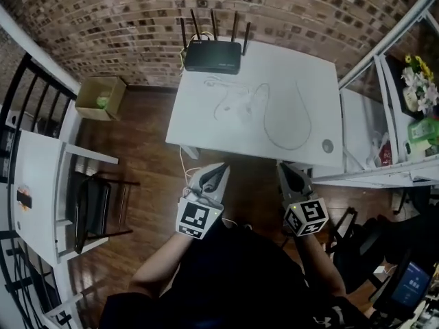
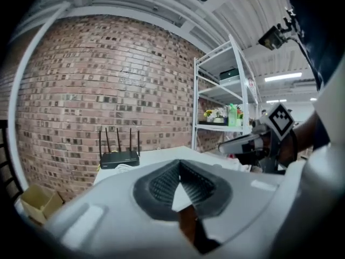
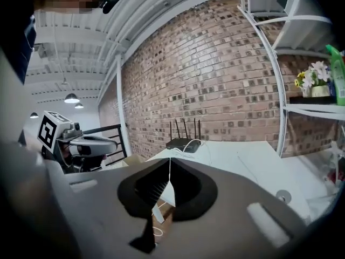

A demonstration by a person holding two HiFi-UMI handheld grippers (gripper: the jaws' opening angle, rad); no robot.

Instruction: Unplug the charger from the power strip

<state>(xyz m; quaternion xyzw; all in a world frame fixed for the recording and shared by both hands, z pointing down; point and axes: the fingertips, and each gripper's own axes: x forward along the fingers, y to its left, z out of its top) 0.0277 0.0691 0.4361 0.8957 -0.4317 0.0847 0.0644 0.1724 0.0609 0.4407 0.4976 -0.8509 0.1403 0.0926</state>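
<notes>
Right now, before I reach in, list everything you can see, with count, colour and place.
Table: one, white, centre.
Router: one, black, four antennas, table's far edge.
Cable: at least one, white, looped across table.
Disc: one, grey, table's near right corner.
Cardboard box: one, tan, floor at left.
Chair: one, black, left.
Shelf unit: one, white, right, holding flowers.
Left gripper: one, grey-white, shut, empty, short of table.
Right gripper: one, grey-white, shut, empty, beside it.

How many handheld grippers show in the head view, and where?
2. The left gripper is just below the white table's near edge, left of centre. The right gripper is level with it, to the right. Both are shut and empty.
</notes>
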